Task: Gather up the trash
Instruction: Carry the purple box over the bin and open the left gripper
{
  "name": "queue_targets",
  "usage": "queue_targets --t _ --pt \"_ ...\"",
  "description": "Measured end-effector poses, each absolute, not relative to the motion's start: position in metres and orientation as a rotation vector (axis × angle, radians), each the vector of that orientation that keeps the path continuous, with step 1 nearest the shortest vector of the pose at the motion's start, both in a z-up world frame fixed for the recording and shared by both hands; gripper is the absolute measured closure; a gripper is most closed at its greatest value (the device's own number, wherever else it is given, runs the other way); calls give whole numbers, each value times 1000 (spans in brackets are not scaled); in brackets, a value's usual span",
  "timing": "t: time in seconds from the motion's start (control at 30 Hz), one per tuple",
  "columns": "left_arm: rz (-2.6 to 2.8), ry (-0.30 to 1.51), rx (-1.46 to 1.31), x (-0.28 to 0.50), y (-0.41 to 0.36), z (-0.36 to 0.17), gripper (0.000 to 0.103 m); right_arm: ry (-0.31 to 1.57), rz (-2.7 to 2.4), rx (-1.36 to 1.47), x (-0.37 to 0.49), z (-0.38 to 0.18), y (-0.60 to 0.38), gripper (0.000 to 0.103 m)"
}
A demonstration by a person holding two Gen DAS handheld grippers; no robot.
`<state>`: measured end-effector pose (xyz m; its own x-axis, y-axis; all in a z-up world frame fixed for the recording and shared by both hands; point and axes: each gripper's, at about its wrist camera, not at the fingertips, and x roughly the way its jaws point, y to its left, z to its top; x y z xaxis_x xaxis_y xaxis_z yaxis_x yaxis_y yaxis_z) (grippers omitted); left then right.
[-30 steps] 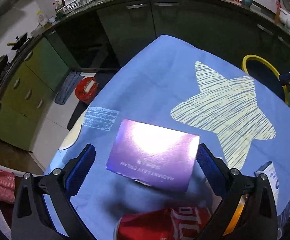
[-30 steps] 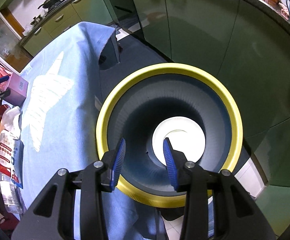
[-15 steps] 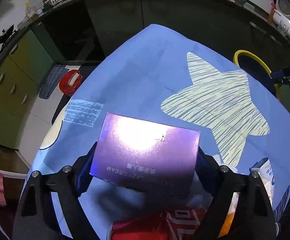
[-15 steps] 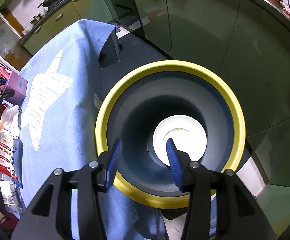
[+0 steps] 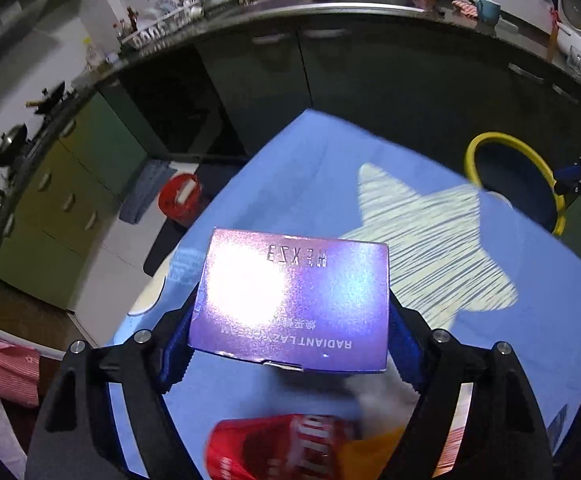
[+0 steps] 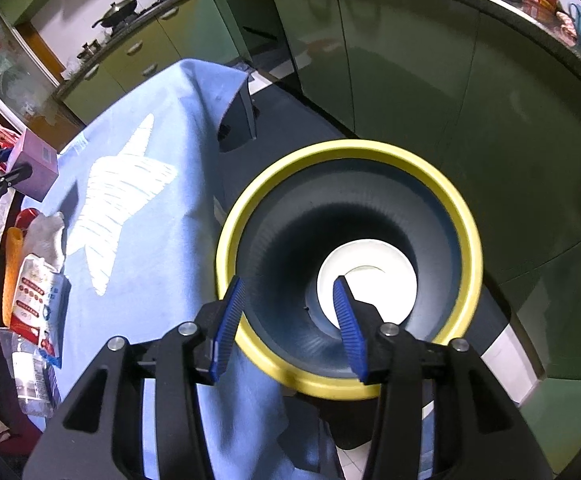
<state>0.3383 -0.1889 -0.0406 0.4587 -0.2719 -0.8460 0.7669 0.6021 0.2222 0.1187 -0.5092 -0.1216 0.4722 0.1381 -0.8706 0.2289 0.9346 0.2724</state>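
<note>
on the table edge: the blue cloth (image 5: 490,320) with a pale star runs out at 12 o'clock in the left wrist view, dark floor and green cabinets (image 5: 70,200) beyond it.
open room: bare cloth stretches from 12 to 3 o'clock past the left gripper (image 5: 290,344); clutter sits at 6 o'clock, a red can (image 5: 274,452) and crumpled white wrapping (image 5: 382,396).
bin: the yellow-rimmed bin (image 6: 466,240) stands on the floor just beside the cloth's hanging edge, its mouth clear, a white disc (image 6: 378,276) at the bottom.
left gripper: pointing steeply down, blue pads pressing both sides of the purple box (image 5: 290,300), jaws closing on it.
purple box: lifted off the cloth, tilted, lettering upside down; in the right wrist view it is at 9 o'clock (image 6: 36,164), well apart from the bin.
right gripper: (image 6: 290,320) hanging over the bin's near rim, pointing down into it, jaws parted with nothing between them.
other trash: a printed pouch (image 6: 38,300) and a clear plastic cup (image 6: 26,376) lie at 8 o'clock on the cloth.
change: a second ago the box lay flat on the cloth between wide jaws; now it is clamped and raised. right jaws slightly wider.
</note>
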Motion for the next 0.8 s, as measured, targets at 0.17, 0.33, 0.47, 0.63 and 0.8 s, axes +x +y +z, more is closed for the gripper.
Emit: queue_targets --t 0.17,0.33,0.47,0.63,0.8 --pt "-803 844 652 284 -247 -14 23 1027 -92 382 86 -102 -523 59" --pt "-988 849 670 233 -332 -13 25 972 -143 381 56 -84 -541 59" --pt "-1107 894 711 204 -404 -36 25 945 -163 394 37 -78 -554 59" --pt "-1113 977 772 193 -477 -87 25 935 -189 397 17 -77 -566 59" --pt "-1083 1021 797 198 -519 -128 25 929 -220 410 -2 -79 -579 58"
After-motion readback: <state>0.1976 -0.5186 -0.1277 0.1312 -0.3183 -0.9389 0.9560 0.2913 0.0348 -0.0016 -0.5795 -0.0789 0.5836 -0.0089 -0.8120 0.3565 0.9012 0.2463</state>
